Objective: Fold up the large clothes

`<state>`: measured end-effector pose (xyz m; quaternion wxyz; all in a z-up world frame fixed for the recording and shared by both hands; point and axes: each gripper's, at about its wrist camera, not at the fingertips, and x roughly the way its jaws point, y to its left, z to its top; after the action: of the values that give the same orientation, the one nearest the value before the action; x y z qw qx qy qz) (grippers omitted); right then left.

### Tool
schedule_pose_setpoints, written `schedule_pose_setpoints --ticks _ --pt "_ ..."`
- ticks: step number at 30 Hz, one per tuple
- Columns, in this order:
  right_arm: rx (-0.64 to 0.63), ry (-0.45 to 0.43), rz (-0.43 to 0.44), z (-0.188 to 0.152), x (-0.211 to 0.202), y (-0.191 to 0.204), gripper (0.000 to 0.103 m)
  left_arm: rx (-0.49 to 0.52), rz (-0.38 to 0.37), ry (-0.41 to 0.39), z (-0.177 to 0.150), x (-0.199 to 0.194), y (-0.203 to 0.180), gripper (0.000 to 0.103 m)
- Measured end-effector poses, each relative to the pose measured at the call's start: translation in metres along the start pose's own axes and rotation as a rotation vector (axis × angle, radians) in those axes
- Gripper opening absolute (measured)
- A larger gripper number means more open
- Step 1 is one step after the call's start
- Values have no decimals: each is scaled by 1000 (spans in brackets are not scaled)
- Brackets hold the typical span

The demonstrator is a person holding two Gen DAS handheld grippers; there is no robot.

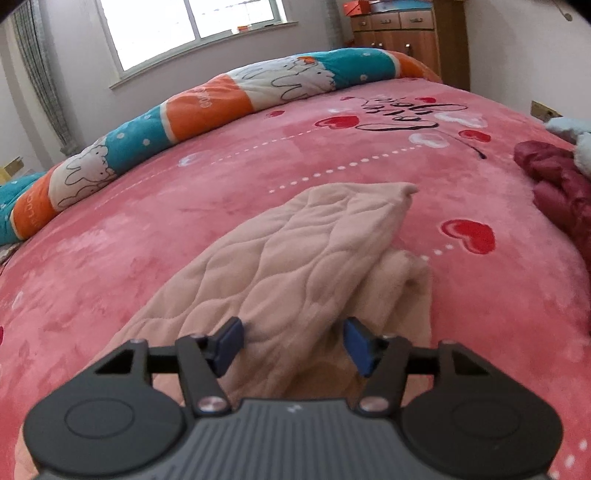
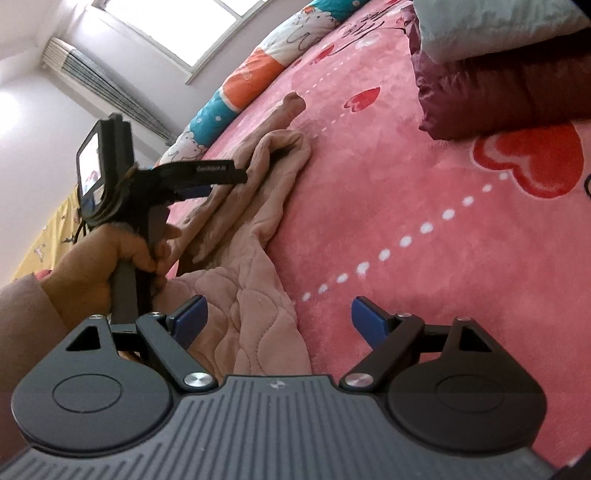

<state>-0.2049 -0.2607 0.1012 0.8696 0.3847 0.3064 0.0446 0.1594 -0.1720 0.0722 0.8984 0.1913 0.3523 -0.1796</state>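
A beige quilted garment point(image 1: 295, 251) lies partly folded and bunched on the pink bed cover point(image 1: 147, 240). In the left wrist view my left gripper point(image 1: 293, 332) points down at its near end, and a raised fold of the cloth fills the gap between the blue pads point(image 1: 231, 339). The right wrist view shows the same gripper point(image 2: 236, 181) from the side, held by a hand point(image 2: 99, 266) over the garment point(image 2: 251, 229). My right gripper point(image 2: 277, 314) stands wide open low over the bed. Its left pad is beside the garment's near corner and its right pad is over bare cover.
A rolled orange, teal and white quilt point(image 1: 207, 107) runs along the bed's far side. A maroon garment point(image 1: 561, 184) and a pale blue one point(image 1: 576, 129) are piled at the right edge. A wooden cabinet point(image 1: 395, 33) and a window point(image 1: 192, 22) stand behind.
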Motion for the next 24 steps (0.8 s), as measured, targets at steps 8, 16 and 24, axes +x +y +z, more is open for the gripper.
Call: schedule_pose_setpoints --ticks 8,16,24 --pt "-4 14 -23 -3 2 -1 103 -52 3 -37 7 9 11 33" --pt "-46 31 -37 -8 7 2 103 -158 37 -179 14 -43 63 10" --pt "-99 22 -59 -13 9 9 103 -349 183 -284 -13 -136 200 9"
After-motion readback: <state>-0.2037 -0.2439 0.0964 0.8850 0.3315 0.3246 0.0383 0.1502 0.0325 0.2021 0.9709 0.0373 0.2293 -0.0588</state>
